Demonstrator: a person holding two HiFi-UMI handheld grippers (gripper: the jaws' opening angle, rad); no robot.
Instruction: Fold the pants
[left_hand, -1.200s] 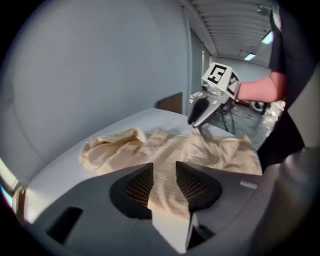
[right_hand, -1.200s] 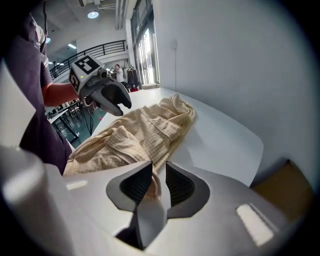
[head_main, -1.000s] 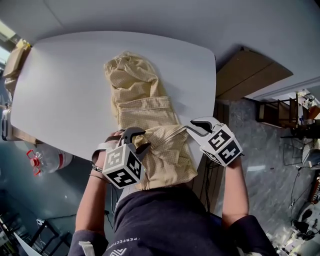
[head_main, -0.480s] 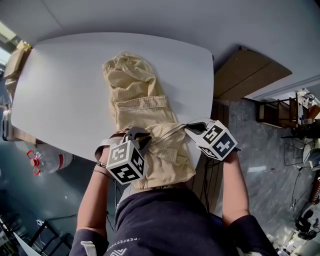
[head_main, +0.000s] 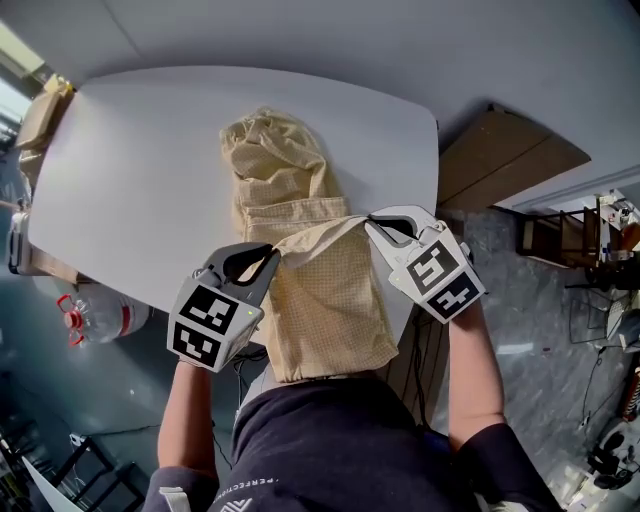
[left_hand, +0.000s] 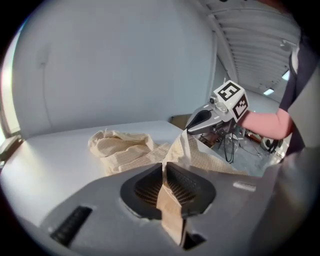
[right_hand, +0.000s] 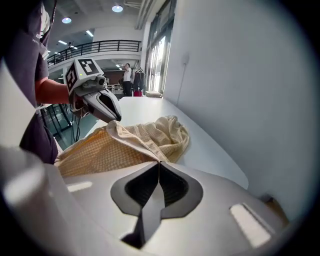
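Beige checked pants (head_main: 325, 300) lie lengthwise on the pale table (head_main: 140, 170), with the far end bunched up (head_main: 275, 150). The near end is lifted and stretched between my two grippers, and the rest hangs over the table's near edge. My left gripper (head_main: 270, 252) pinches the left corner of that edge; its jaws are still closing, and cloth (left_hand: 167, 210) runs between them in the left gripper view. My right gripper (head_main: 372, 224) is shut on the right corner, where the cloth edge (right_hand: 150, 137) meets its tips (right_hand: 159, 165).
A clear water bottle with a red cap (head_main: 95, 315) stands on the floor to the left of the table. A brown board (head_main: 500, 150) lies beyond the table's right edge. A tan object (head_main: 40, 115) sits at the far left corner.
Both grippers closed on the near edge of the pants and rose with it. The edge now hangs taut between them, and the left gripper has rolled and shifted left.
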